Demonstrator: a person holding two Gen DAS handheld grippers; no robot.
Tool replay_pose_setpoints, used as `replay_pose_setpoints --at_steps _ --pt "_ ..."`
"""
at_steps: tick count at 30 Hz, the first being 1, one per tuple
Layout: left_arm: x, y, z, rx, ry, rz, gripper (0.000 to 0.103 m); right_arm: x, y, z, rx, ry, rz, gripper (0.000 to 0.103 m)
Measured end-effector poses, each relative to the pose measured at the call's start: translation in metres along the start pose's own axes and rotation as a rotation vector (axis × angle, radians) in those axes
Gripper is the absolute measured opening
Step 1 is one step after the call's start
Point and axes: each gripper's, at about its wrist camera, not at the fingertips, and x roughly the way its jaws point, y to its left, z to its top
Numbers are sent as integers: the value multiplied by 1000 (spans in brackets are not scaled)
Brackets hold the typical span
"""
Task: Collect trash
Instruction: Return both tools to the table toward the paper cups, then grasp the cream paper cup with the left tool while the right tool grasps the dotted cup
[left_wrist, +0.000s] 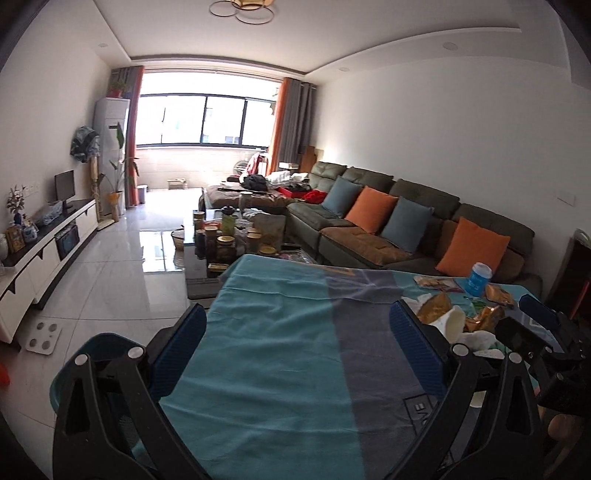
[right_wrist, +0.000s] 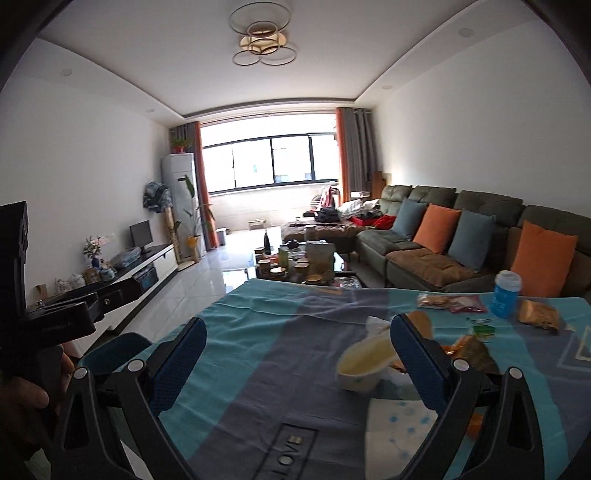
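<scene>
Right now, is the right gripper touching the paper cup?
Cannot tell. In the right wrist view the right gripper is open around the tipped paper cup, whose side runs behind one finger, hiding any contact.

Left gripper is up and level, its two blue-padded fingers spread wide with nothing between them, pointing straight ahead. Right gripper matches it, jaws just as wide and bare, blue pads angled forward and slightly down; in the left wrist view its black body sits just off to the right side. And in the right wrist view the left gripper's black frame shows at the left edge, with the person's left hand wrapped around its handle.
</scene>
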Motion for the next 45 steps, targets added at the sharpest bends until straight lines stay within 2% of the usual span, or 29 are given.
replay_pose_setpoints --at_steps 5,9,13,17,20,26,33,38,41,43,45 --pt "21 -55 -15 70 36 -118 97 -22 -39 -23 36 27 -121 96" --pt "38 -86 -28 121 67 -196 97 -23 -57 -48 31 94 -189 96" --pt "55 -104 -34 151 93 -251 97 -11 -58 -69 27 166 -199 96" --pt "81 -120 -42 203 135 -275 97 4 -52 -83 1 221 -200 96" --pt "106 -128 -50 243 183 -279 97 10 -48 -90 -29 237 -215 96" --pt "144 -138 -56 273 222 -294 97 22 -50 -91 -53 260 -223 96" --pt "166 -156 -59 342 227 -303 97 30 -50 -91 -56 288 -225 96" --pt "182 -163 -59 362 272 -305 97 33 -49 -90 -51 304 -223 96" --pt "188 -165 -60 387 286 -295 87 34 -50 -90 -53 305 -222 96" --pt "194 -165 -60 384 312 -299 74 35 -51 -90 -49 308 -221 96" --pt "198 -166 -61 389 329 -295 66 36 -51 -90 -48 311 -219 96"
